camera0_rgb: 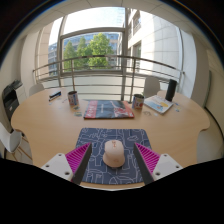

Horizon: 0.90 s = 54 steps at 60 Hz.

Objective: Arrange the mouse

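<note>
A beige mouse [114, 153] lies on a dark blue patterned mouse mat [112, 137] on a round wooden table [50, 125]. My gripper [113, 157] is open, with its pink pads at either side of the mouse. The mouse stands between the fingers [78, 158], resting on the mat, with a gap at each side. The mouse's near end is close to the mat's front edge.
Beyond the mat lies a reddish book or tablet [108, 109]. A dark cup [138, 101] and papers [158, 103] stand at the back right, a small dark thing [73, 98] at the back left. A dark chair [10, 105] stands left. A railing and windows lie behind.
</note>
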Each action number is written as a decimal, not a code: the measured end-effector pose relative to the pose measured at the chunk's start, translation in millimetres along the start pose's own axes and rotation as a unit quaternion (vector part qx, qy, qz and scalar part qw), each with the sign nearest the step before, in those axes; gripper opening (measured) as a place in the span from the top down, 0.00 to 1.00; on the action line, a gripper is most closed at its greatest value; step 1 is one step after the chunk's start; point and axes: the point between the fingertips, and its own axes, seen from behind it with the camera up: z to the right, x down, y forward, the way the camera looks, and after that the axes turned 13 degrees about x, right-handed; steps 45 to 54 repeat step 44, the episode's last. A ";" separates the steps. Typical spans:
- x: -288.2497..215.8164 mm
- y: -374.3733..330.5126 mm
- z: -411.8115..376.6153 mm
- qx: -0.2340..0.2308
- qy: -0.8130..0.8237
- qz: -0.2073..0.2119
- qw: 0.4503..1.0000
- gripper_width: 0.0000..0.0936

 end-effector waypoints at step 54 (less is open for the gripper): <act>48.6 -227.2 16.0 0.057 0.004 0.025 0.998 0.10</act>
